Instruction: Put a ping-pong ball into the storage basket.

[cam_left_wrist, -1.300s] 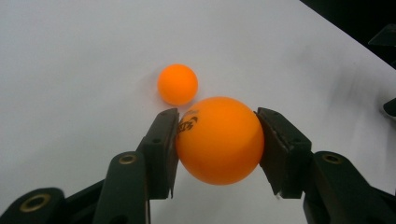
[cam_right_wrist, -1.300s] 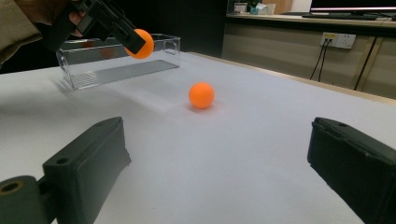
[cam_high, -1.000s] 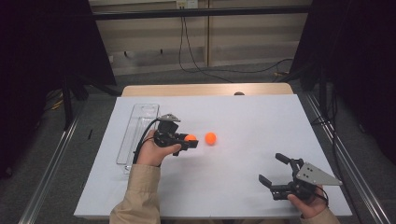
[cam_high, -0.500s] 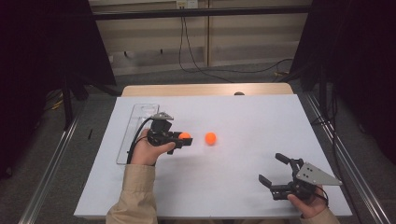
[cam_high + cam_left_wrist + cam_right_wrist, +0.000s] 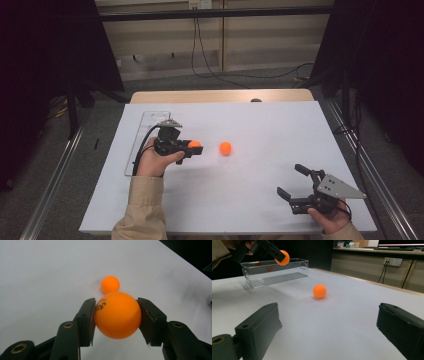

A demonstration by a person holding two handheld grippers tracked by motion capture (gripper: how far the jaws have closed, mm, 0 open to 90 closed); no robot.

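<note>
My left gripper (image 5: 196, 148) is shut on an orange ball (image 5: 194, 144), held above the white table just right of the clear bin (image 5: 145, 120). Its own view has the ball (image 5: 117, 315) pinched between both pads. A second orange ball (image 5: 225, 148) lies on the table a little to the right, also seen as ball (image 5: 110, 284) beyond the held one and ball (image 5: 319, 291) ahead of my right gripper. My right gripper (image 5: 294, 181) rests near the front right of the table, jaws wide open with nothing between them (image 5: 329, 325). The held ball (image 5: 282, 257) hangs over the bin (image 5: 274, 272).
The long clear plastic bin stands along the table's left side. A wooden table edge (image 5: 220, 96) runs behind the white sheet, with a small dark object (image 5: 256, 100) on it. Metal rails (image 5: 360, 150) flank both sides.
My left gripper with the ball has shifted slightly left, toward the clear bin. The loose ball and my right gripper have stayed put.
</note>
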